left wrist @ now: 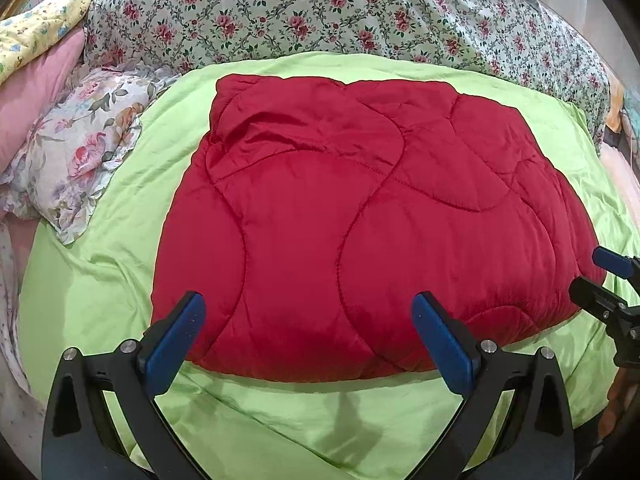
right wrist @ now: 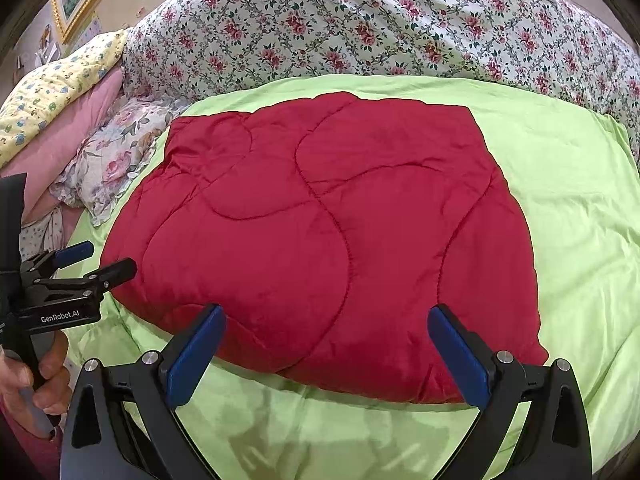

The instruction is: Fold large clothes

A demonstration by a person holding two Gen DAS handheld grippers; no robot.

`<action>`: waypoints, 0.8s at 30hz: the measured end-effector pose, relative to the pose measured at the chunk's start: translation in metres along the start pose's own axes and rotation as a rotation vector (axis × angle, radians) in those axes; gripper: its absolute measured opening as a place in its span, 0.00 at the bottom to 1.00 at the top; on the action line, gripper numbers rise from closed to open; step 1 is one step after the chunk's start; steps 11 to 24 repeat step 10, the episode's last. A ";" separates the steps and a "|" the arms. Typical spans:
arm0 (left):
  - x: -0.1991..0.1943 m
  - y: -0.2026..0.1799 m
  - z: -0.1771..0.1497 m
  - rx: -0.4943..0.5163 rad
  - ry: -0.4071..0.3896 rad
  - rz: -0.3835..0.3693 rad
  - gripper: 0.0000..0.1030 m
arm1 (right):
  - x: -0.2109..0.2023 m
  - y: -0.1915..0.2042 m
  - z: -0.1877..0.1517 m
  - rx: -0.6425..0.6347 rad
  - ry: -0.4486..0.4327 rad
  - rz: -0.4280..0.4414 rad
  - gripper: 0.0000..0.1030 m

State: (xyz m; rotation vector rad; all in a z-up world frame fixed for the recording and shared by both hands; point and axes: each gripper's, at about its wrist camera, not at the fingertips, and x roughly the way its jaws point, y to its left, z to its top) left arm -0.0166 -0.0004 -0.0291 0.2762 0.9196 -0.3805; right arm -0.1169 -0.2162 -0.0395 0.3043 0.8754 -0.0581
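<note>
A red quilted comforter point(left wrist: 360, 216) lies folded into a thick rectangle on a lime-green sheet point(left wrist: 92, 280) spread over the bed, its stitched curves running across the top face. I hold my left gripper point(left wrist: 308, 340) over the comforter's near edge, its blue-padded fingers point(left wrist: 176, 344) spread wide and holding nothing. My right gripper point(right wrist: 328, 354) hovers the same way over the near edge, toward the right corner, jaws wide apart and empty; the pads point(right wrist: 460, 356) do not touch the fabric. My left hand point(right wrist: 44, 376) wraps the handle of its tool at the near left of the right-wrist view. A rose-printed duvet point(right wrist: 360, 32) is heaped along the far side of the bed. At the far left sit a floral pillow point(left wrist: 76, 152), a pink pillow point(left wrist: 36, 84) and a yellow patterned cushion point(right wrist: 52, 88), with a gold picture frame point(right wrist: 80, 4) on the wall behind them.
</note>
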 end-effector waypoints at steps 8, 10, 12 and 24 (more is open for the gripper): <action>0.001 -0.003 -0.001 0.003 0.004 -0.022 1.00 | 0.000 0.001 0.000 0.000 -0.001 0.003 0.99; 0.000 -0.003 -0.002 0.003 0.003 -0.041 1.00 | 0.001 0.002 -0.001 0.001 0.001 0.004 0.99; 0.000 -0.003 -0.002 0.003 0.003 -0.041 1.00 | 0.001 0.002 -0.001 0.001 0.001 0.004 0.99; 0.000 -0.003 -0.002 0.003 0.003 -0.041 1.00 | 0.001 0.002 -0.001 0.001 0.001 0.004 0.99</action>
